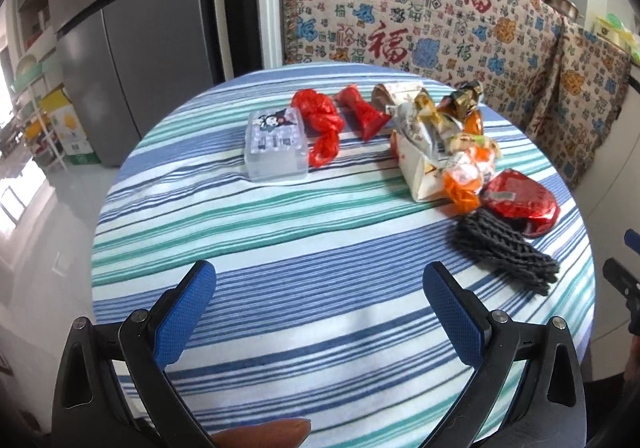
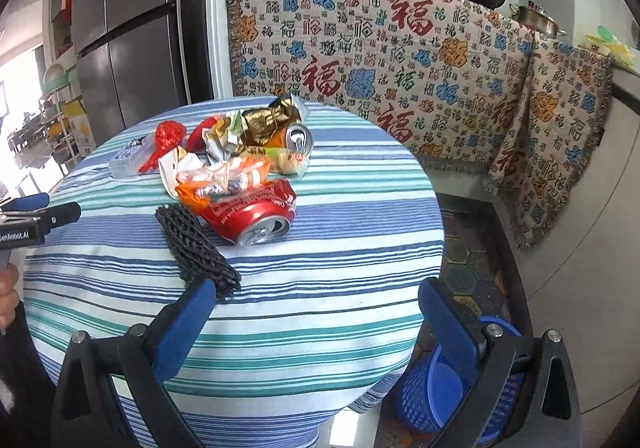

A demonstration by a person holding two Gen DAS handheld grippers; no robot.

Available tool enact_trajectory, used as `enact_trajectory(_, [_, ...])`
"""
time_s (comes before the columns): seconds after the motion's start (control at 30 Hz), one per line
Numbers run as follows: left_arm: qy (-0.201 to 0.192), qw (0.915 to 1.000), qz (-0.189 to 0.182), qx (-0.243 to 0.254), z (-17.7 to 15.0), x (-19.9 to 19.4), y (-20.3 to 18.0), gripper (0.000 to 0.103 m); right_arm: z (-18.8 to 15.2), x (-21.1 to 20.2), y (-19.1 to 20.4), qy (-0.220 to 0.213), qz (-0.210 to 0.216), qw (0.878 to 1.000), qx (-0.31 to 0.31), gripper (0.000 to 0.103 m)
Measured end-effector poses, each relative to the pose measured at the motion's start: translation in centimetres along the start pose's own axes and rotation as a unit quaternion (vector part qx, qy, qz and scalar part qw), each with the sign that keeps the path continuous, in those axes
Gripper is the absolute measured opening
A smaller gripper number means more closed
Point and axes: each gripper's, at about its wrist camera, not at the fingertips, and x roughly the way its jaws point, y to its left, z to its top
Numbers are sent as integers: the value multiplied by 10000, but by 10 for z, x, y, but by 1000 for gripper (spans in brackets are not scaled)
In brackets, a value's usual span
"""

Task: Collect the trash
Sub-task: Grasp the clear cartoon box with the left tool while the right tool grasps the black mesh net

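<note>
A pile of trash lies on the round striped table (image 1: 280, 232): a crushed red can (image 1: 520, 203) (image 2: 252, 215), a black foam net (image 1: 500, 248) (image 2: 196, 244), orange and white wrappers (image 1: 452, 151) (image 2: 224, 175), an orange can (image 2: 298, 139), a gold wrapper (image 2: 268, 119), a red plastic bag (image 1: 322, 119) (image 2: 168, 137) and a red wrapper (image 1: 362, 111). My left gripper (image 1: 320, 288) is open and empty above the near table. My right gripper (image 2: 316, 308) is open and empty, just right of the net's near end. The left gripper also shows at the right wrist view's left edge (image 2: 40, 211).
A clear plastic box (image 1: 278, 147) stands left of the red bag. A blue basket (image 2: 448, 380) stands on the floor beside the table's right. A patterned cloth (image 2: 380, 59) covers the counter behind. A grey fridge (image 1: 132, 39) stands at back left.
</note>
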Motion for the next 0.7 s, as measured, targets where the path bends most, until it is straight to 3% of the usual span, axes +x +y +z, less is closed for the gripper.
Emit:
enact_trajectory(0.1, [138, 9998, 18, -110, 5, 23, 17, 103, -6, 18, -6, 166, 245, 9995, 85, 103])
enact_trajectory(0.17, [208, 9997, 56, -146, 7, 36, 30, 103, -8, 20, -6, 124, 608, 9973, 397, 103])
enact_trajectory(0.27, [404, 9990, 170, -98, 8, 58, 44, 103, -8, 26, 8, 275, 1259, 9914, 222, 103])
enact_trajectory(0.37, [601, 9979, 242, -3, 11, 78, 47, 103, -6, 39, 22, 485, 1425, 9886, -16, 103])
enact_trajectory(0.6, [576, 9982, 53, 161, 21, 90, 45, 103, 3, 67, 49, 828, 1625, 9823, -438, 102])
enact_trajectory(0.7, [577, 9982, 119, 62, 26, 94, 49, 103, 10, 72, 57, 779, 1646, 9817, -562, 88])
